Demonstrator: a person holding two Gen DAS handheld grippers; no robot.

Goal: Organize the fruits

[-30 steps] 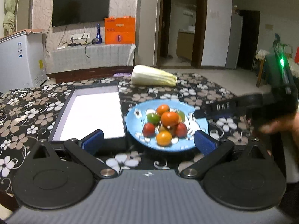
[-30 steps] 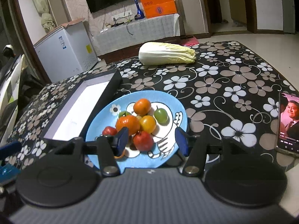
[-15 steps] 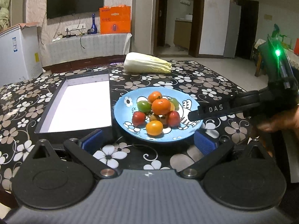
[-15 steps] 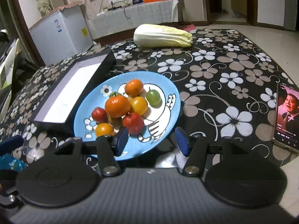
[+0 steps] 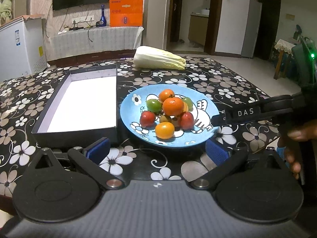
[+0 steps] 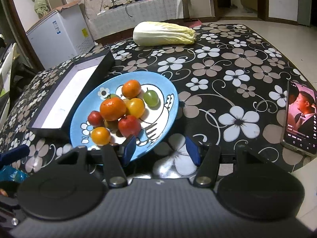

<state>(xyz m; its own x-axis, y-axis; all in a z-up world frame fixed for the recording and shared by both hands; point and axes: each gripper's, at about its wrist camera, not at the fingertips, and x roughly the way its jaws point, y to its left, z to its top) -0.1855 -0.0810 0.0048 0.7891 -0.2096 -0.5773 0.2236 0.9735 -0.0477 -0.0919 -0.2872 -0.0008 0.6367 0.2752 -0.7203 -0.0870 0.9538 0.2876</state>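
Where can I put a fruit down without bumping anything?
The white floor of the open black box is bare. Bare flowered tablecloth also lies between the blue plate, the pale cabbage and the phone. The piled fruit crowds the plate's middle.

Cabbage (image 6: 164,33) far back; phone (image 6: 300,118) (screen lit) at table's (image 6: 237,63) right edge.

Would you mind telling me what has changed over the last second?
Both grippers drew back from the plate: the right gripper, which straddled a red fruit, now sits at the plate's near rim, and the left gripper backed away too. Both stayed open and empty. Fruits, box and cabbage stayed put.
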